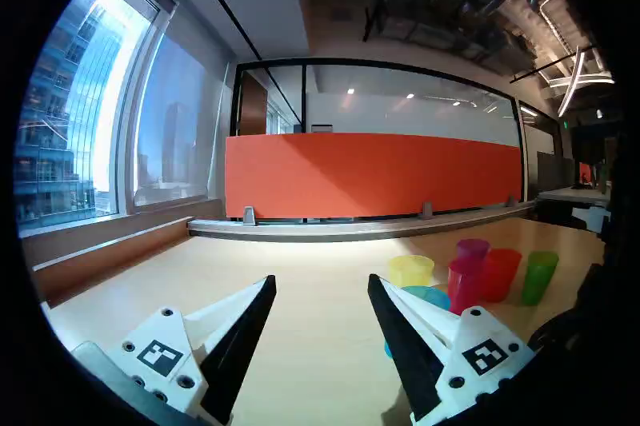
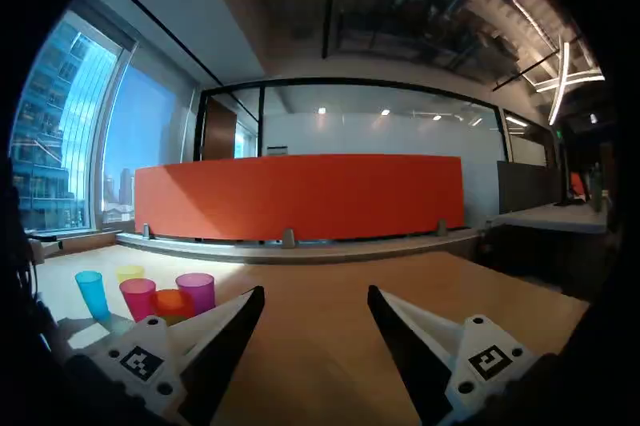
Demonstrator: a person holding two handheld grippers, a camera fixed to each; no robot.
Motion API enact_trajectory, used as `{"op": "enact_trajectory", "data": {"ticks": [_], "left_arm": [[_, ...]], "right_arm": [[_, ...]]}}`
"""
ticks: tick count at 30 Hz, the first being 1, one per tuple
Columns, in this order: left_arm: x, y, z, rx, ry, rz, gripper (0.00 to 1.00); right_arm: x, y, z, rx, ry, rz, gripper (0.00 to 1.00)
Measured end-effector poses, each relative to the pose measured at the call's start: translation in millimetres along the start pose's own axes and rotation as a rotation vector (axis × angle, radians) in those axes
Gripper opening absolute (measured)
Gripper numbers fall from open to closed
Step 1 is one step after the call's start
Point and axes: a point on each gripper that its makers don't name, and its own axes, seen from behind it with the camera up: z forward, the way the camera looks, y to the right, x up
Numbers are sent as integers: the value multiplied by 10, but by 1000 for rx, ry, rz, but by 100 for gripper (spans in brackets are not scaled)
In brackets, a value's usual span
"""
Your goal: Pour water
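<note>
Jaws of left gripper (image 1: 321, 279) and right gripper (image 2: 314, 290) spread wide, empty; 6 upright cups (image 1: 500, 274) stand right of the left jaws, blue cup (image 1: 433, 296) half-hidden behind them.

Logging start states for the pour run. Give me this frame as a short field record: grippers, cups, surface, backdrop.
left gripper: open, holding nothing, over the desk
right gripper: open, holding nothing
cups: yellow cup, blue cup, pink cup, purple cup, red cup, green cup
cup layout: one upright cluster, not gripped; blue cup partly behind a left gripper finger
contents: cannot tell
surface: desk, wood top
backdrop: orange partition, window
</note>
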Motion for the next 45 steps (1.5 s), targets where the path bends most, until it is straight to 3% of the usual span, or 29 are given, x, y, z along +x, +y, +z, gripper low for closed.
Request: {"op": "enact_trajectory", "data": {"ticks": [15, 45], "left_arm": [[-1, 1, 3, 0, 0, 0, 85], [3, 0, 3, 0, 0, 0, 85]], "right_arm": [[-91, -1, 20, -2, -36, -23, 100], [-116, -10, 15, -5, -38, -24, 100]]}}
